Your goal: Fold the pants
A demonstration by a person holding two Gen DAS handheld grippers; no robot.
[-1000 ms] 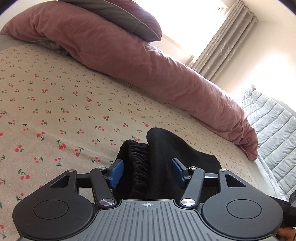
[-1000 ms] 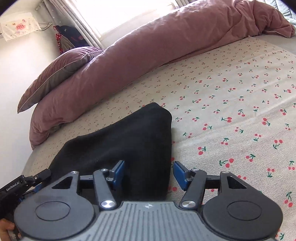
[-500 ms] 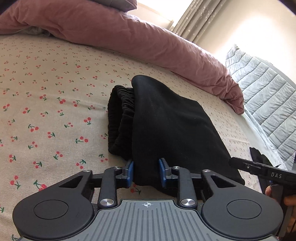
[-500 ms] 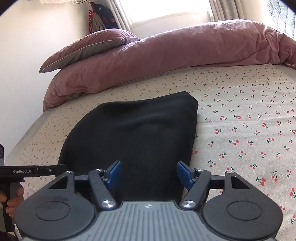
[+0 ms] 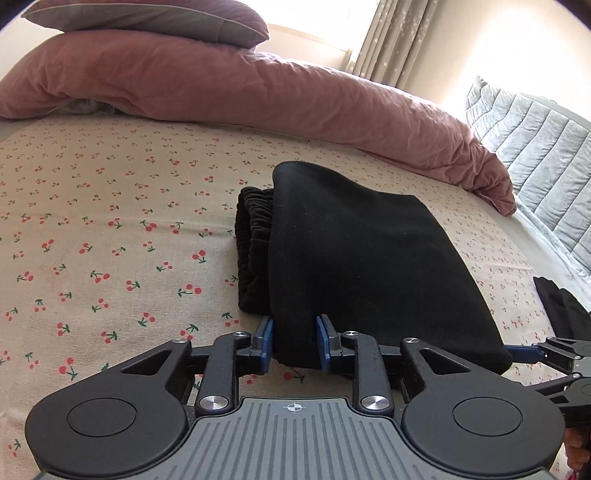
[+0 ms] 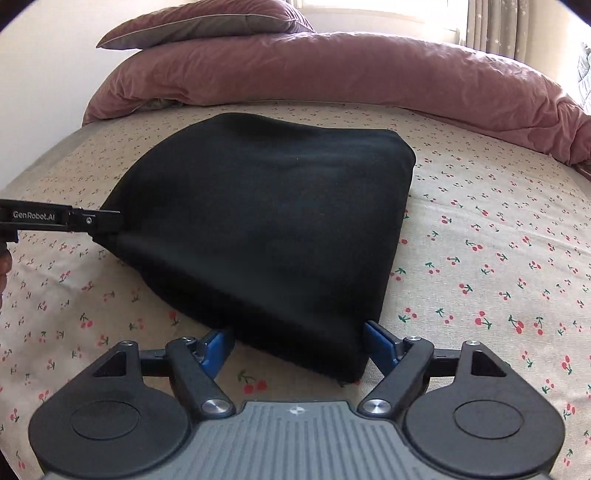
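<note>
Black pants point(image 5: 354, 258) lie folded into a thick block on the cherry-print bed sheet point(image 5: 92, 240), with the gathered waistband point(image 5: 255, 236) showing along the left side. My left gripper point(image 5: 294, 339) has the near left corner of the pants between its blue pads. The cloth fills the gap and touches both pads while the jaws are opening. In the right wrist view the pants point(image 6: 273, 221) spread wide, with the left gripper point(image 6: 99, 221) at their left corner. My right gripper point(image 6: 297, 343) straddles the near right corner. Its jaws are opening and its left pad stands off the cloth.
A mauve duvet point(image 5: 277, 96) with a pillow point(image 5: 155, 18) on top lies along the far side of the bed. A grey quilted cover point(image 5: 546, 155) is at the right, and another black garment point(image 5: 561, 306) lies at the bed's right edge. Curtains point(image 5: 391, 40) hang by the window.
Both grippers rolled level and drew back toward the near edge of the pants. The left jaws narrowed onto the near left corner. The right jaws widened.
</note>
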